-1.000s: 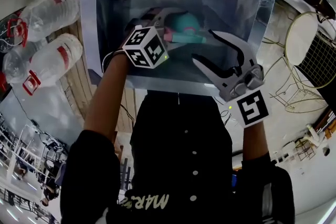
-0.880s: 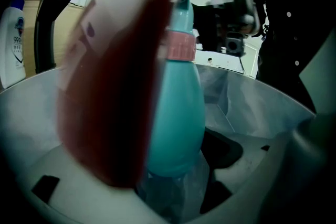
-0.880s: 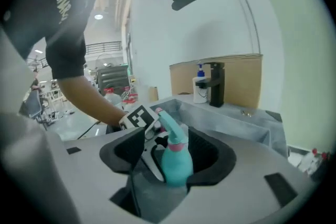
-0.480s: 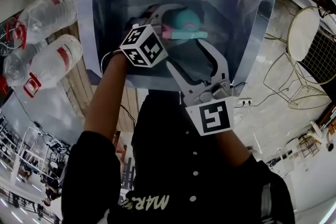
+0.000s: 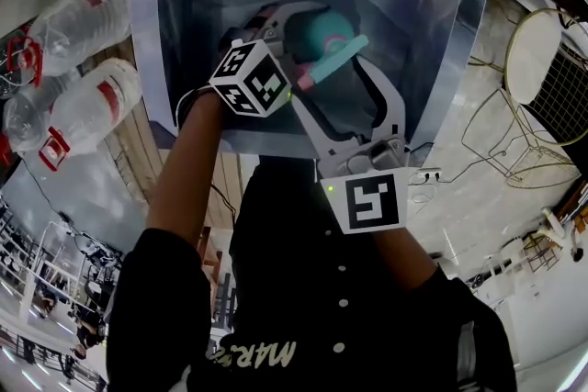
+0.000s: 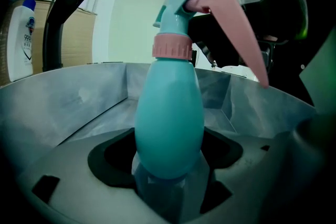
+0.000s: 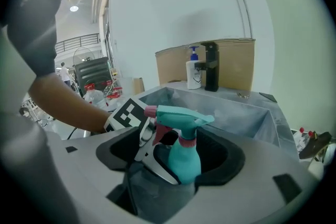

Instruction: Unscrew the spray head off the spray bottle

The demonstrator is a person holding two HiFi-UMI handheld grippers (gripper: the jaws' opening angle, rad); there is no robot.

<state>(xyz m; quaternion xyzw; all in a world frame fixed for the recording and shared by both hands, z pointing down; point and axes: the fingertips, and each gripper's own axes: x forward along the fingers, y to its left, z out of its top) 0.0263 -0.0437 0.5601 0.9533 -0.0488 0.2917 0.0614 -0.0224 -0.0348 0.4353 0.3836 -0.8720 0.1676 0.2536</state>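
A teal spray bottle (image 6: 170, 123) with a pink collar (image 6: 172, 47) stands upright over the steel sink (image 5: 184, 14). Its teal spray head (image 7: 178, 115) has a pink trigger (image 6: 239, 23). My left gripper (image 5: 292, 41) is shut on the bottle's body, low down. My right gripper (image 5: 335, 87) reaches in from the near side. Its jaws stand on either side of the spray head (image 5: 331, 58) and are opening, their pads clear of it.
A black faucet (image 7: 211, 65) and a white soap bottle (image 7: 193, 73) stand at the sink's far edge before a cardboard panel. Two big clear water bottles (image 5: 83, 96) lie to the left. A round wire table (image 5: 533, 60) stands to the right.
My right gripper came in from the right and set its jaws round the spray head. The head's nozzle has turned from pointing right to slanting up-right. The left gripper has kept its hold.
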